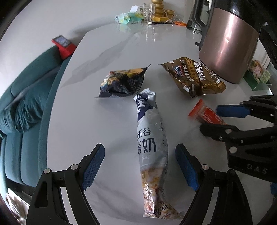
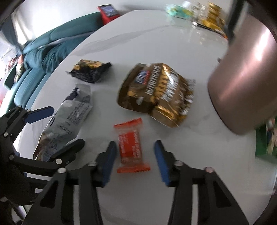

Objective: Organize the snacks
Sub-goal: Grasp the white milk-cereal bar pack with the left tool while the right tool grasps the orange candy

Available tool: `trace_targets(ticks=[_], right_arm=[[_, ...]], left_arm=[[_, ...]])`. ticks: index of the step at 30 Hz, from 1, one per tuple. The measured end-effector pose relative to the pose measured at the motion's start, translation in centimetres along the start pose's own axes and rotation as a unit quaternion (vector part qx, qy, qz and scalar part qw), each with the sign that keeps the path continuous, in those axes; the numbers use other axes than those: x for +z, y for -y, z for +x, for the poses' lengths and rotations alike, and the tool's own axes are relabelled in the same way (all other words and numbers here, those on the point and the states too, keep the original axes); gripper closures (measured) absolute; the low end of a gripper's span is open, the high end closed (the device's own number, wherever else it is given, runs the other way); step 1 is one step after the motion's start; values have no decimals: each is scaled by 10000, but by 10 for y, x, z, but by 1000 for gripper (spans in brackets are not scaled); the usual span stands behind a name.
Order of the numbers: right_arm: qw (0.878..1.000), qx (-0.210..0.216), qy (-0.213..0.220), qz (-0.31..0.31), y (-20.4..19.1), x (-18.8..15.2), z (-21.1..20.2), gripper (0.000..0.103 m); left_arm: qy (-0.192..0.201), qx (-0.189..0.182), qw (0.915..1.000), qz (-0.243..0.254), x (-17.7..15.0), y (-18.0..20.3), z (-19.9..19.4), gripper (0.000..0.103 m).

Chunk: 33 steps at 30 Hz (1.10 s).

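A pale grey desk [image 1: 121,52] fills most of both views, with a teal sofa [image 1: 26,103] beyond its rounded edge on the left side. A tall copper-coloured jug [image 1: 228,43] stands on the right side of the desk. The largest snack, a long grey packet [image 1: 152,138] with dark blue print, lies lengthwise near the middle. The left gripper [image 1: 140,148] points steeply down over its lower half, its blue pads spread wide on either side with clear gaps, not touching it. Next in size, a brown and gold oatmeal bag [image 1: 192,77] lies just beside the foot of the jug. A smaller dark crumpled packet [image 1: 123,83] lies to its left, near the top of the grey packet. The smallest snack, an orange wrapped bar [image 2: 131,147], lies flat on the desk to the right of the grey packet. The right gripper [image 2: 135,144] hangs over it, pads apart on either side; that view is blurred, but a gap shows on each side of the bar. Gold tins [image 1: 161,10] cluster at the far edge.
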State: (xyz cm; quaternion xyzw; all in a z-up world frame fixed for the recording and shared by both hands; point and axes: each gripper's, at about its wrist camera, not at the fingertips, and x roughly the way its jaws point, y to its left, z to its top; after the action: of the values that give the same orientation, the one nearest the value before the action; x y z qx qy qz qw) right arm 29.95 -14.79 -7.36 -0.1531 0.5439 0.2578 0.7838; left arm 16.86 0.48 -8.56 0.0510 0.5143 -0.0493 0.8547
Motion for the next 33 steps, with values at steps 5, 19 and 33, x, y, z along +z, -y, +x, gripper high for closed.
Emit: trace_targets(ticks=[5, 19, 33], right_arm=[[9992, 79, 18, -403, -7, 1, -1, 103], [9970, 258, 143, -719, -4, -4, -1, 103], [9955, 258, 230, -878, -8, -13, -4, 103]], left_arm=[[-81, -15, 9998, -170, -1, -2, 0, 23], [-185, -23, 9996, -214, 8, 4, 2, 48], [-126, 166, 9997, -143, 4, 16, -4, 89]])
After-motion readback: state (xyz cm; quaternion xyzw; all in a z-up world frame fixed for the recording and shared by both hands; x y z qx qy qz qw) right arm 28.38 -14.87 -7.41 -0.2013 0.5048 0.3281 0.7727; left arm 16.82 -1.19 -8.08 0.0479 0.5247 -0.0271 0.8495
